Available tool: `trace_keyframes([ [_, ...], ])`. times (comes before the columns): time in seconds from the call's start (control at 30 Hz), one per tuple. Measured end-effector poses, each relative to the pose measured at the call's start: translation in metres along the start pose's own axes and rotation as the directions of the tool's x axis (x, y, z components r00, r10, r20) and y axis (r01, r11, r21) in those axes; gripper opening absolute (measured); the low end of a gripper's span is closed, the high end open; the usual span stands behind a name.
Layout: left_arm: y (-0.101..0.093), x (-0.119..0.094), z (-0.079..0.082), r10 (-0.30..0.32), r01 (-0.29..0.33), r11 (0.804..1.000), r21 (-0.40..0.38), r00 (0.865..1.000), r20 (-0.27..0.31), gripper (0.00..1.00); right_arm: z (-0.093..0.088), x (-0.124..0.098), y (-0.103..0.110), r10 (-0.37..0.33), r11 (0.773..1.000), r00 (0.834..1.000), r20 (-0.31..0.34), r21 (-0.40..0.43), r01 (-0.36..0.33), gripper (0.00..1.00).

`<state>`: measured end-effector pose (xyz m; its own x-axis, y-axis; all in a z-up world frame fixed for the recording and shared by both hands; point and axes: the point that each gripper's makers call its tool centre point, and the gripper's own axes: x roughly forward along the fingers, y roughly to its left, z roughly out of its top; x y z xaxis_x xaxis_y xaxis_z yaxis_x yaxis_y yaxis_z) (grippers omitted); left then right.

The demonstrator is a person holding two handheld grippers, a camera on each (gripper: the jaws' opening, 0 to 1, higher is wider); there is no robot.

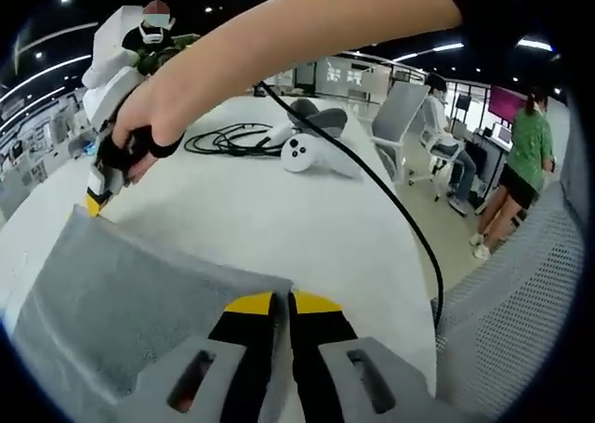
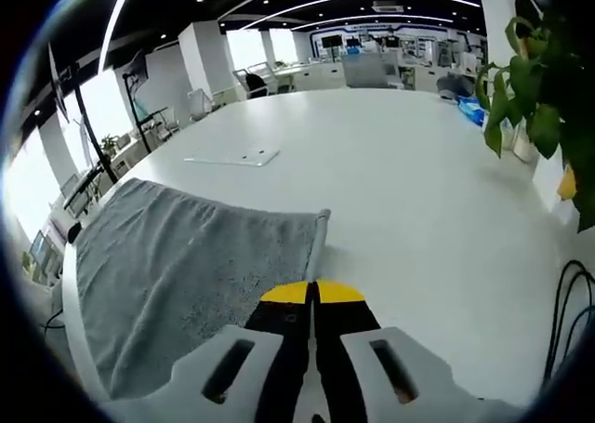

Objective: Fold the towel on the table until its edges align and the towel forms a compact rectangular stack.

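A grey towel (image 1: 121, 293) lies spread on the white table (image 1: 279, 218). At the bottom of the left gripper view, my left gripper (image 1: 284, 302) has its yellow-tipped jaws shut on the towel's near edge. A hand holds my right gripper (image 1: 93, 200) at the upper left, pinching the far corner of the towel. In the right gripper view the towel (image 2: 186, 256) stretches away to the left, and my right gripper (image 2: 313, 293) is shut on its edge just below a rolled corner. The person's forearm (image 1: 307, 33) crosses the top of the left gripper view.
Black cables (image 1: 232, 139), a white controller (image 1: 302, 153) and a grey headset (image 1: 321, 121) lie farther along the table. A mesh chair (image 1: 521, 293) stands at the right edge. A flat white sheet (image 2: 232, 158) and a potted plant (image 2: 530, 98) sit on the table (image 2: 418, 181).
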<state>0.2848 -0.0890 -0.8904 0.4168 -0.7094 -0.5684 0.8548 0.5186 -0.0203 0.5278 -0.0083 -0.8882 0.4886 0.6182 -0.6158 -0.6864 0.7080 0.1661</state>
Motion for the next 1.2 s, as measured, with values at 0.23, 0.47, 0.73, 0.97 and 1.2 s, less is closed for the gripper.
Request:
trace_keyframes([
  [0.23, -0.003, -0.009, 0.02, 0.009, -0.009, 1.0, 0.022, 0.999, 0.031, 0.06, 0.013, -0.013, -0.003, -0.007, 0.997, 0.999, 0.031, 0.082, 0.005, 0.0],
  [0.47, -0.003, -0.02, 0.039, 0.022, -0.023, 1.0, 0.01, 0.996, 0.085, 0.06, 0.026, -0.026, -0.004, -0.015, 0.995, 0.998, 0.056, 0.098, 0.01, 0.0],
  [0.73, -0.007, -0.022, 0.057, 0.027, -0.029, 0.999, 0.014, 0.992, 0.123, 0.06, 0.038, -0.042, -0.008, -0.047, 0.994, 0.994, 0.094, 0.107, 0.037, 0.0],
  [0.97, -0.013, -0.026, 0.073, 0.02, -0.025, 0.999, 0.033, 0.988, 0.154, 0.06, 0.045, -0.058, -0.015, -0.072, 0.99, 0.99, 0.119, 0.127, 0.057, 0.0],
  [1.2, -0.016, -0.034, 0.082, 0.029, -0.034, 0.999, 0.023, 0.983, 0.182, 0.06, 0.056, -0.07, -0.01, -0.076, 0.985, 0.984, 0.162, 0.163, 0.049, 0.0],
])
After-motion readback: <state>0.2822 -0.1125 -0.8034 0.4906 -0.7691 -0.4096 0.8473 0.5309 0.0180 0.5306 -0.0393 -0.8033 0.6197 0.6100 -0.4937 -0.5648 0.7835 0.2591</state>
